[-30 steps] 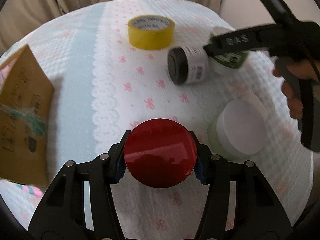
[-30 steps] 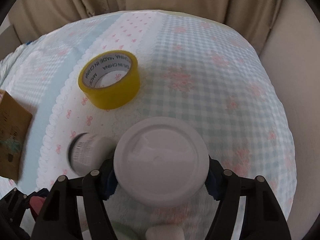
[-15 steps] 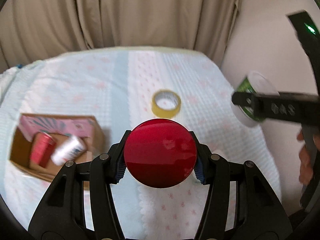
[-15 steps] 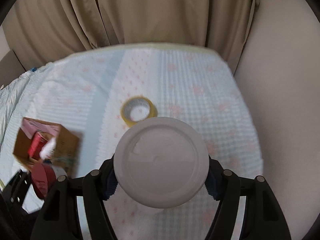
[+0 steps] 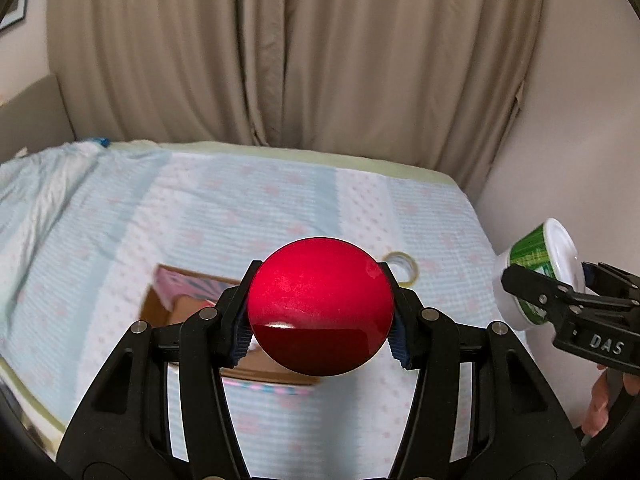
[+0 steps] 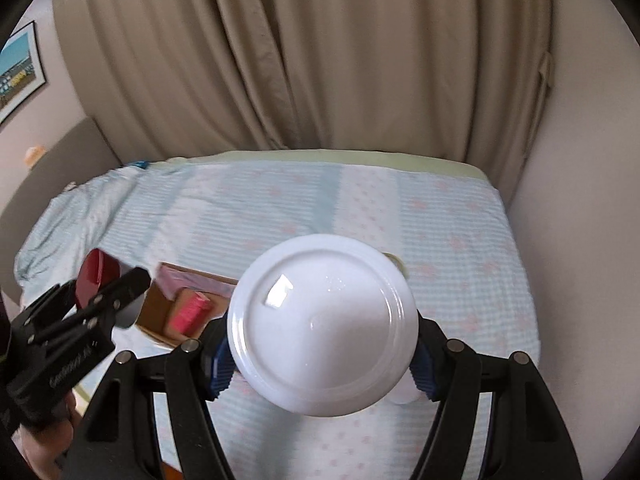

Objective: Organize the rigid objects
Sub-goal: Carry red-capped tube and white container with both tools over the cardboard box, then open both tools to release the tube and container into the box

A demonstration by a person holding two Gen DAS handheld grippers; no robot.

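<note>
My left gripper (image 5: 320, 312) is shut on a jar with a shiny red lid (image 5: 319, 307) and holds it high above the bed. My right gripper (image 6: 322, 340) is shut on a green-labelled jar with a white lid (image 6: 322, 337), also raised. Each shows in the other view: the white-lid jar (image 5: 540, 268) at the right edge, the red-lid jar (image 6: 98, 276) at the left. An open cardboard box (image 5: 172, 304) with a pink carton and a red item lies on the bed below, also in the right wrist view (image 6: 176, 308).
A yellow tape roll (image 5: 404, 266) lies on the light blue patterned bedspread (image 5: 200, 216) beyond the box. Beige curtains (image 6: 320, 60) hang behind the bed. A wall (image 5: 580, 140) borders the bed's right side. A grey headboard (image 6: 52, 160) stands at the left.
Both grippers have lifted their jars well up from the bedspread and tilted toward the curtains. The box now lies under and just left of the jars.
</note>
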